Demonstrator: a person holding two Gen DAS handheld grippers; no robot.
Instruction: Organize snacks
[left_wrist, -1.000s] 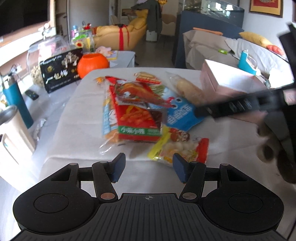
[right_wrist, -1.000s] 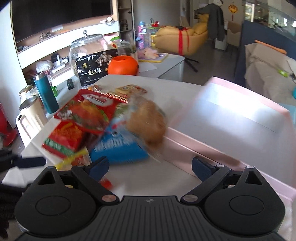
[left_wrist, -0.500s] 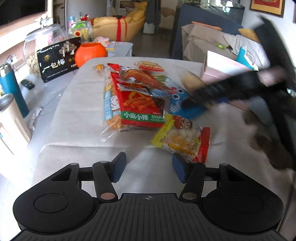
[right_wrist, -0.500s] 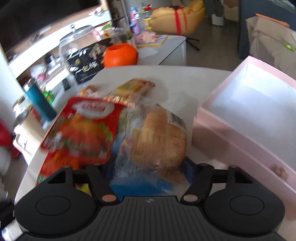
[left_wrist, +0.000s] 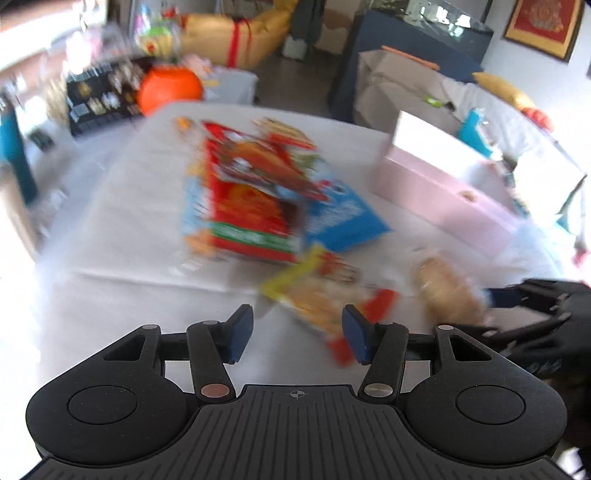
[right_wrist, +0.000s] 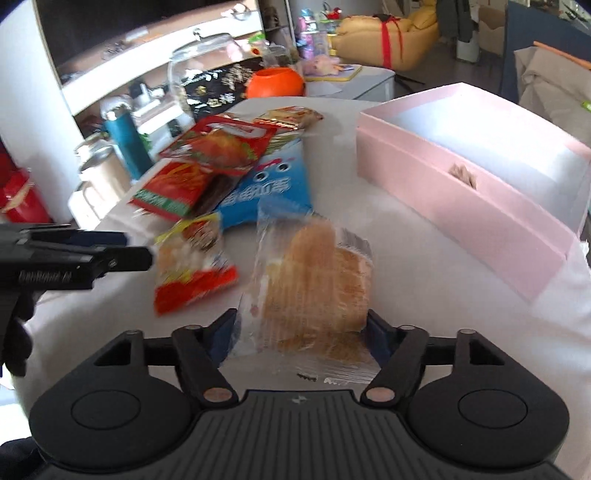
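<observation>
Clear-wrapped bread (right_wrist: 314, 284) sits between the right claw's (right_wrist: 301, 332) pads, jaws opening.
Both pads touch the wrapper, the bag lifted off the white tabletop (right_wrist: 424, 280). Left claw (left_wrist: 297, 334) hangs apart and empty just over a yellow-red packet (left_wrist: 321, 299). Beyond lie a blue bag (right_wrist: 273, 188) and red packets (right_wrist: 221, 147), overlapping in a heap. Farther right stands the open pink box (right_wrist: 461, 192), well apart from the heap.
</observation>
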